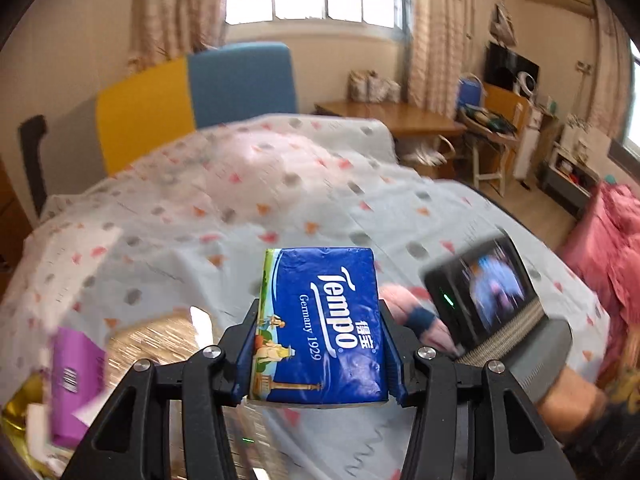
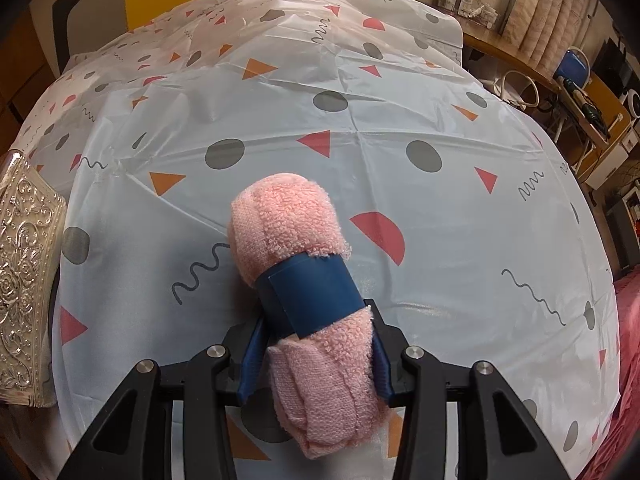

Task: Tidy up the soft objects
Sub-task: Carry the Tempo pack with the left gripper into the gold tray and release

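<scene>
A blue Tempo tissue pack (image 1: pixel 324 328) is held upright above the table, and my left gripper (image 1: pixel 320 358) is shut on its lower sides. To its right in the left wrist view, part of a pink rolled towel (image 1: pixel 400 306) shows beside the screen (image 1: pixel 484 288) of the right hand-held device. In the right wrist view the pink towel roll (image 2: pixel 288 224), wrapped by a blue paper band (image 2: pixel 316 296), lies on the patterned tablecloth (image 2: pixel 380 128). My right gripper (image 2: pixel 316 358) is shut on the near half of the roll.
A silver embossed box (image 2: pixel 28 272) stands at the table's left edge. In the left wrist view a purple pack (image 1: pixel 76 380) lies by the shiny box (image 1: pixel 160 340). Pink fabric (image 1: pixel 616 248) lies off the right side. A yellow and blue chair back (image 1: pixel 240 80) stands behind the table.
</scene>
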`<state>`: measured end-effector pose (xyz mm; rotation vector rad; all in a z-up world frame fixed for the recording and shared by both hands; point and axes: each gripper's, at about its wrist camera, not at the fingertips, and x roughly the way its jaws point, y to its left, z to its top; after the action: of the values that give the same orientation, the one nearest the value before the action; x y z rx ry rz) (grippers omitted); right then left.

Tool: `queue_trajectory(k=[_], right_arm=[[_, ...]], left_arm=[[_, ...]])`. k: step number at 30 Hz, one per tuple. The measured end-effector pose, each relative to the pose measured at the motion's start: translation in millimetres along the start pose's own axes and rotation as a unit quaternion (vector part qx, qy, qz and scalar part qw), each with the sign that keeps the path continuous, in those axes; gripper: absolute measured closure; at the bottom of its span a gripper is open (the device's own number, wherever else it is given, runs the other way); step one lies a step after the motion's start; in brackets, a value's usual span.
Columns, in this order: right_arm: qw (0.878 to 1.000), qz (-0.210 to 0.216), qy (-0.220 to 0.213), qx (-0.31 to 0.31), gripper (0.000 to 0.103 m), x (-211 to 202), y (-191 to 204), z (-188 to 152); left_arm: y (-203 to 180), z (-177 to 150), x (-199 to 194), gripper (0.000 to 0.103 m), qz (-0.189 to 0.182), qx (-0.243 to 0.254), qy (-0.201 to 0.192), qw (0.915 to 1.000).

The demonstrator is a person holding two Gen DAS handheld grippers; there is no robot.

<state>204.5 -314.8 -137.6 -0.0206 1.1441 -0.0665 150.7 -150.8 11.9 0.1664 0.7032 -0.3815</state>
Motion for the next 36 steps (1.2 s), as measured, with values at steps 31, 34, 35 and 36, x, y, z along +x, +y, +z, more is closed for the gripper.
queue_trajectory(k=[31,34,35,36], right_arm=[[0.992,-0.08,-0.044,-0.088,0.059,-3,28,-8],[0.991,-0.084,-0.047,-0.094,0.059,-3,30,-8],[0.991,-0.084,-0.047,-0.093,0.059,-3,31,-10],[0.991,-0.084,-0.048,-0.094,0.059,-3,31,-10]], left_arm=[[238,-123,-128,0.05,0.224,-0.196,-0.045,0.9535],[253,-149,-140,0.05,0.244,-0.217,-0.039,0.9445],[257,-157,-145,0.05,0.25,-0.227,-0.037,0.9407],[261,-163,-148,0.05,0.252,-0.234,-0.037,0.9382]])
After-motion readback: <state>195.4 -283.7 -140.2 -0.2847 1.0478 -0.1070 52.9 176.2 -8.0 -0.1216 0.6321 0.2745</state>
